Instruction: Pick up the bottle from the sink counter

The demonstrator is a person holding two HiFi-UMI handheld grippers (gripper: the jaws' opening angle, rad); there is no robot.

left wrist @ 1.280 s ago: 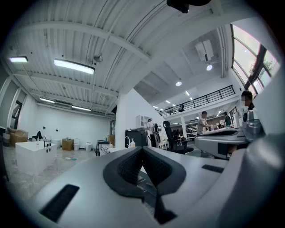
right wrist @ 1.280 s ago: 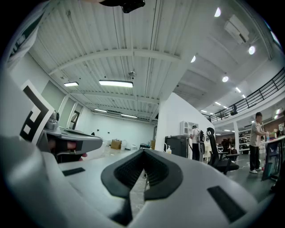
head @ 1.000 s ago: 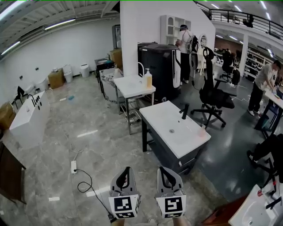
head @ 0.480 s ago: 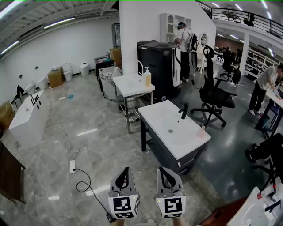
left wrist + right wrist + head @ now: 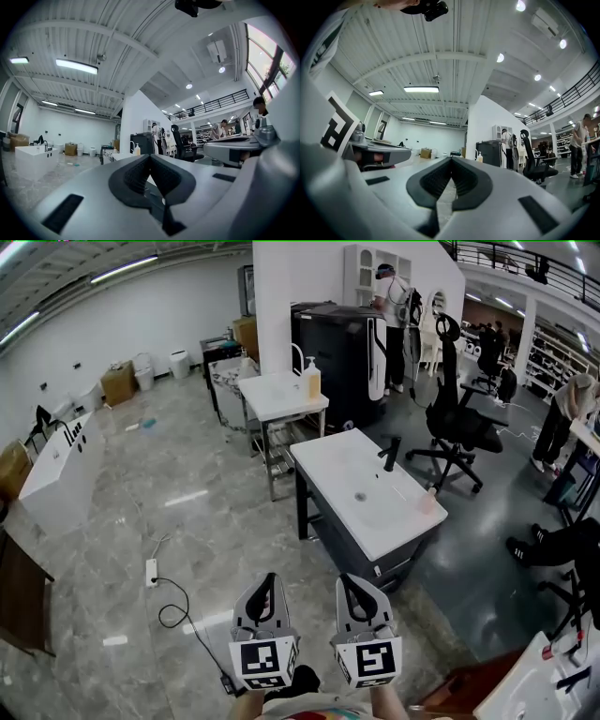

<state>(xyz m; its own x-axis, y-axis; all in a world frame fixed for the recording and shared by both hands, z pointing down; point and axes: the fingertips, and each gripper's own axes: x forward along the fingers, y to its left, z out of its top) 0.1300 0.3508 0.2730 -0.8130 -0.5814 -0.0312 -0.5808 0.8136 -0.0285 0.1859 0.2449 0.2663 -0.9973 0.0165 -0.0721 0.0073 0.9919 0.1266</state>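
Bottle (image 5: 312, 382) is well ahead of both grippers. Left gripper (image 5: 270, 579) and right gripper (image 5: 345, 580) are held low, side by side, pointing forward, each with jaws pressed together on nothing. It stands upright, pump on top, on the far sink counter (image 5: 272, 397).

**Two grippers, one bottle, four counters**

Two grippers: the left gripper (image 5: 267, 589) and the right gripper (image 5: 351, 589). One bottle (image 5: 312, 382), at the far edge of its counter. Four white counters: the bottle's counter (image 5: 272, 404), the faucet counter (image 5: 342, 474), the left counter (image 5: 47, 479) and the corner counter (image 5: 520, 695). One office chair (image 5: 459, 423). Three people: a standing person (image 5: 389, 292), a bending person (image 5: 562, 413) and a person's legs (image 5: 553, 549). One power strip (image 5: 151, 571).
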